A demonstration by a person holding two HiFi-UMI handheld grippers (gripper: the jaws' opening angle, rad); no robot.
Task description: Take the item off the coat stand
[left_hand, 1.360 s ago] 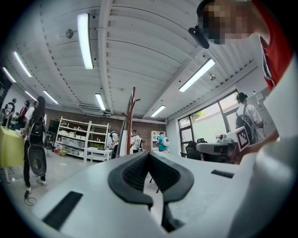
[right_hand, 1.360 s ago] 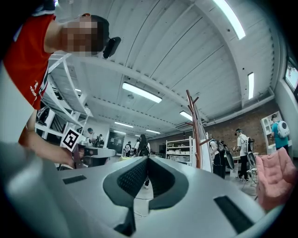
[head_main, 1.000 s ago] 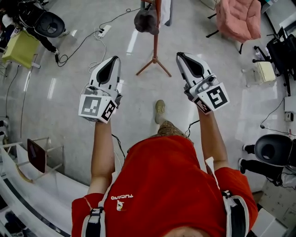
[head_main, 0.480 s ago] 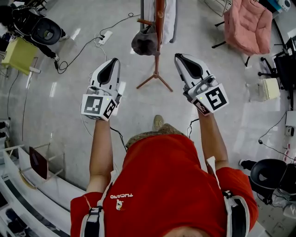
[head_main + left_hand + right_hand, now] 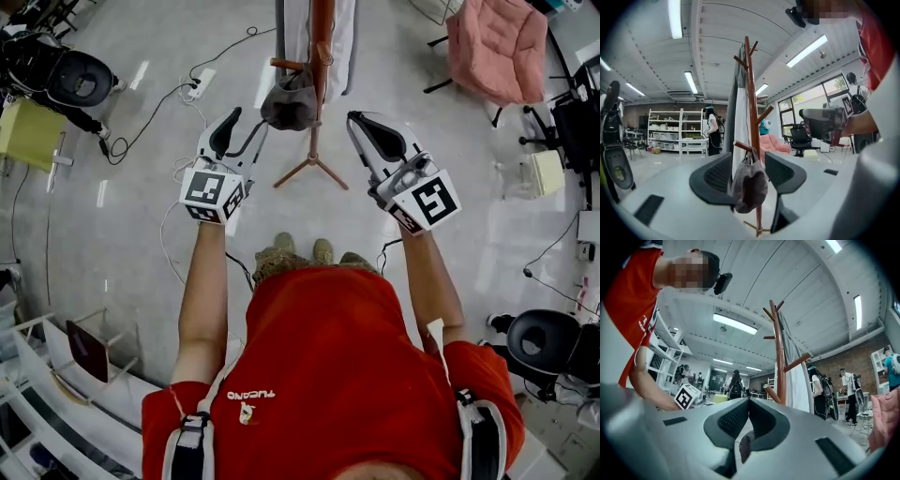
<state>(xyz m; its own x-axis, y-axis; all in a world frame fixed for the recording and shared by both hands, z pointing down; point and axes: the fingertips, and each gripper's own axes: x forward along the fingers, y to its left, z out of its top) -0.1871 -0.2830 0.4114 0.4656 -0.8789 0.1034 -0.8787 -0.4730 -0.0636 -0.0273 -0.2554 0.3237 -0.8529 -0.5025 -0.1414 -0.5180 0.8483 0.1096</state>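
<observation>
A brown wooden coat stand [image 5: 319, 66] rises straight ahead of me, its feet [image 5: 312, 171] on the floor. A grey cloth bag [image 5: 289, 103] hangs by its straps from a low peg, and a white garment [image 5: 298, 28] hangs higher up. My left gripper [image 5: 242, 133] is just left of the bag and its jaws are opening. In the left gripper view the bag [image 5: 750, 185] shows in the gap of the left gripper [image 5: 749, 157], a little beyond the pads and untouched. My right gripper [image 5: 356, 120] is right of the pole, shut and empty; the right gripper view shows this gripper [image 5: 749, 401] and the stand [image 5: 779, 357].
A pink padded chair [image 5: 489, 37] stands far right, and black office chairs [image 5: 75, 75] are at far left. A power strip with cables [image 5: 199, 86] lies on the floor left of the stand. White shelving [image 5: 56, 375] is at lower left. People [image 5: 712, 133] stand in the background.
I have stepped closer to the stand. The left gripper has moved forward and right toward the bag, and its jaws have parted. The right gripper has stayed shut.
</observation>
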